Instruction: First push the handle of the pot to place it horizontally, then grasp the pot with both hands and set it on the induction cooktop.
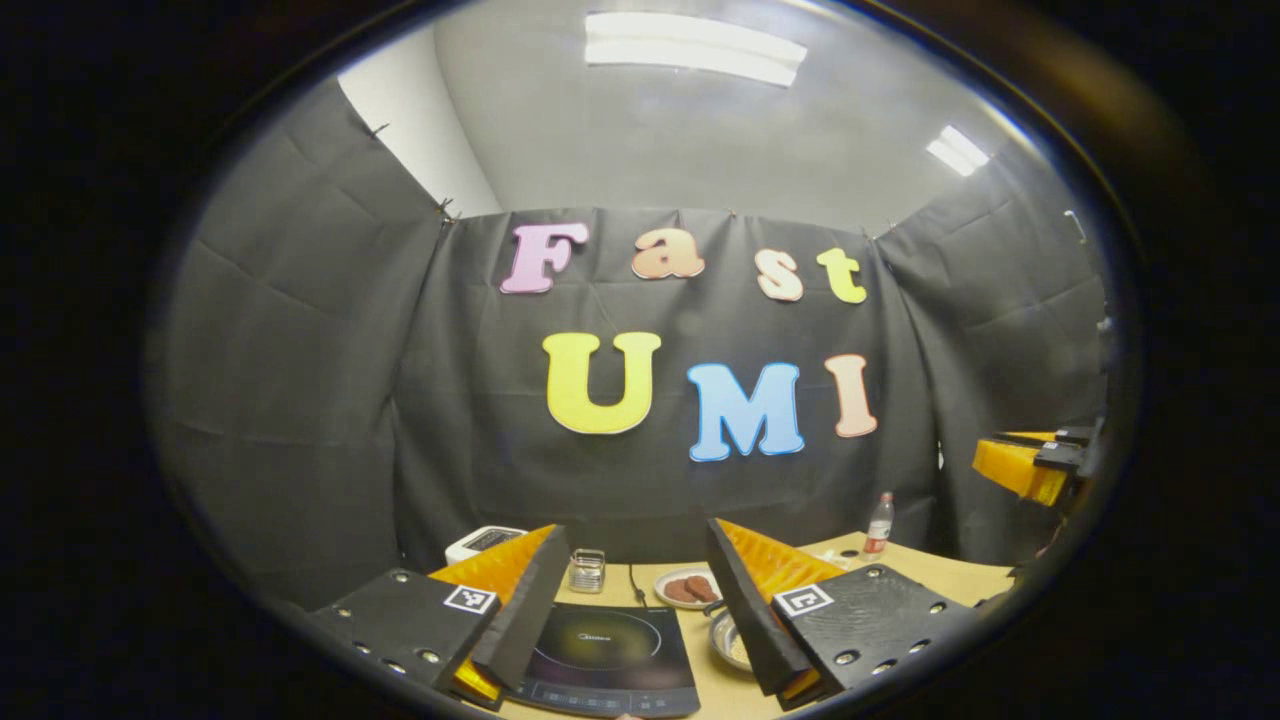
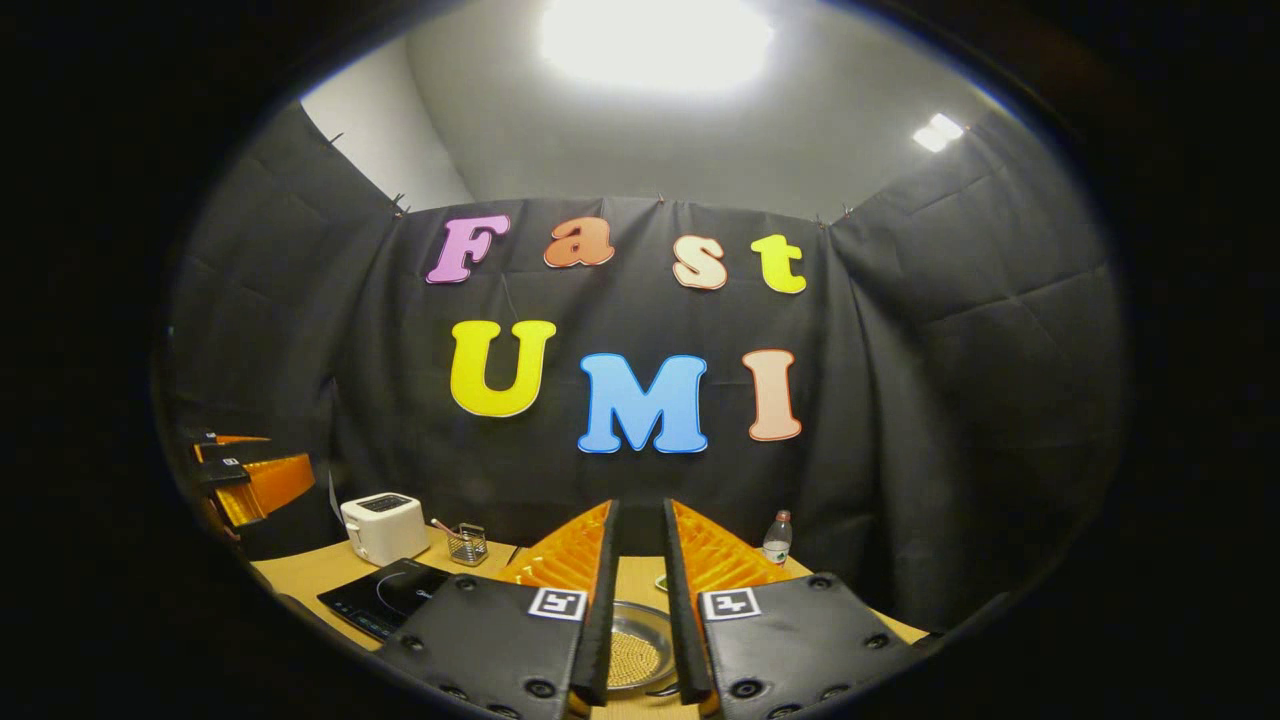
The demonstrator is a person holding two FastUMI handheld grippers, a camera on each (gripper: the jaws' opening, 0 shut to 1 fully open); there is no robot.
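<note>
The round steel pot (image 2: 640, 645) sits on the wooden table (image 2: 300, 572) right of the black induction cooktop (image 1: 612, 655), just beyond the narrowly parted, empty right gripper (image 2: 640, 600), while the left gripper (image 1: 632, 600) hovers wide open, also empty, over the cooktop.

Toaster (image 2: 384, 527) and basket (image 2: 466, 544) behind cooktop (image 2: 385, 596)

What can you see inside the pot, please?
In the right gripper view, the pot holds a layer of small yellowish grains, seen between the right gripper's fingers. Those fingers cover both sides of the pot, so the rest of its inside is hidden.
</note>
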